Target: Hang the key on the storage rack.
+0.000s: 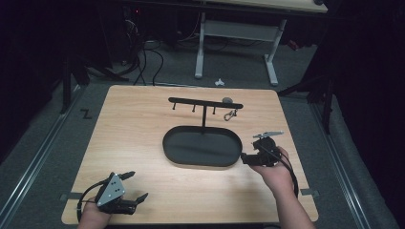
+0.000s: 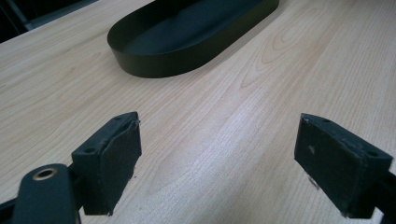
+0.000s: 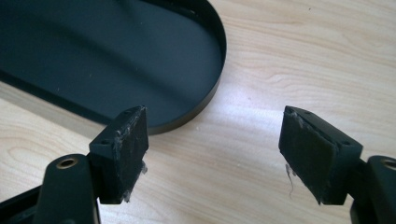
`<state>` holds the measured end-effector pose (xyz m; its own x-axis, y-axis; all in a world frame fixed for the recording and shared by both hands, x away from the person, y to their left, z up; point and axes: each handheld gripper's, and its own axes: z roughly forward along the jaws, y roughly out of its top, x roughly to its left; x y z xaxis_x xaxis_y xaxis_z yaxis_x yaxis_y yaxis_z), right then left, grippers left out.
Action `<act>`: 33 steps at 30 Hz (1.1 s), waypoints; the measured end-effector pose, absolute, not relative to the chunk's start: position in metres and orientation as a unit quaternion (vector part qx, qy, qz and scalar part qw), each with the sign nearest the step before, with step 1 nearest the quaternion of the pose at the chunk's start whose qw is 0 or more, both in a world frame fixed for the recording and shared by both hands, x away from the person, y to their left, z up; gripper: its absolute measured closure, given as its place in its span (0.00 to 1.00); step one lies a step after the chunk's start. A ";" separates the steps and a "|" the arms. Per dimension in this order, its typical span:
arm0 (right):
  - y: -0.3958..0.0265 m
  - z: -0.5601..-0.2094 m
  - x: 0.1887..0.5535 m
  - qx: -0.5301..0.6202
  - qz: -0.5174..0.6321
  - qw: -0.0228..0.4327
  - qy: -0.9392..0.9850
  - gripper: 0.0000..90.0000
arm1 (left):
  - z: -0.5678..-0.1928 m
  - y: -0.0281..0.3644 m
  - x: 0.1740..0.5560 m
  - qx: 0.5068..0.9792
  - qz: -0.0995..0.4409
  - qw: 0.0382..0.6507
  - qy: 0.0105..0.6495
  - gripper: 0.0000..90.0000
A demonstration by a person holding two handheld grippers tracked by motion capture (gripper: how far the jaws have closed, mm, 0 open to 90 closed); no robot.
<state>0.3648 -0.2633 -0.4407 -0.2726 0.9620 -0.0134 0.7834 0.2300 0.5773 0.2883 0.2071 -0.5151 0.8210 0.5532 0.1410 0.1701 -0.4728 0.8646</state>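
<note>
A black oval tray [image 1: 165,143] lies in the middle of the wooden table [image 1: 133,124]. Behind it stands a black T-shaped rack [image 1: 205,103] with small hooks, and a metal clip [image 1: 230,114] hangs from its right end. My left gripper [image 1: 137,185] rests near the front left corner, open, with bare wood between its jaws [image 2: 219,154]; the tray [image 2: 159,65] lies ahead of it. My right gripper [image 1: 248,151] is held just right of the tray, open and with nothing in it [image 3: 215,149]. Its left pad [image 3: 126,149] is close to the tray's rim [image 3: 218,79].
A small grey round object [image 1: 228,100] sits by the rack's right end. Beyond the table's far edge stand the white legs of a desk [image 1: 272,62], and cables [image 1: 143,62] lie on the floor. Bare wood stretches left of the tray.
</note>
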 end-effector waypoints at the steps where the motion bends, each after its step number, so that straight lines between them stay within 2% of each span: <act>1: -0.264 -0.443 0.361 0.574 0.242 0.189 0.759 0.27 | -0.515 0.207 0.288 0.833 0.206 0.465 0.217 0.17; 20: -0.264 -0.492 0.305 0.545 0.332 0.231 0.735 0.28 | -0.516 0.205 0.289 0.836 0.208 0.460 0.217 0.17; 27: -0.261 -0.510 0.277 0.529 0.375 0.287 0.705 0.29 | -0.516 0.205 0.289 0.835 0.210 0.460 0.217 0.17; 29: -0.263 -0.510 0.272 0.525 0.383 0.273 0.709 0.29 | -0.515 0.205 0.288 0.835 0.210 0.461 0.216 0.17; 31: -0.264 -0.510 0.269 0.518 0.376 0.291 0.711 0.29 | -0.516 0.204 0.288 0.835 0.210 0.460 0.215 0.17; 33: -0.265 -0.511 0.270 0.525 0.377 0.283 0.709 0.29 | -0.515 0.204 0.289 0.835 0.211 0.461 0.216 0.17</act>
<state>0.2703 -0.2650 -0.5107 -0.2882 0.9576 -0.0057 0.5313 0.1648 0.8310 0.2886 0.2039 -0.5155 0.8176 0.5552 0.1527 0.1667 -0.4820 0.8601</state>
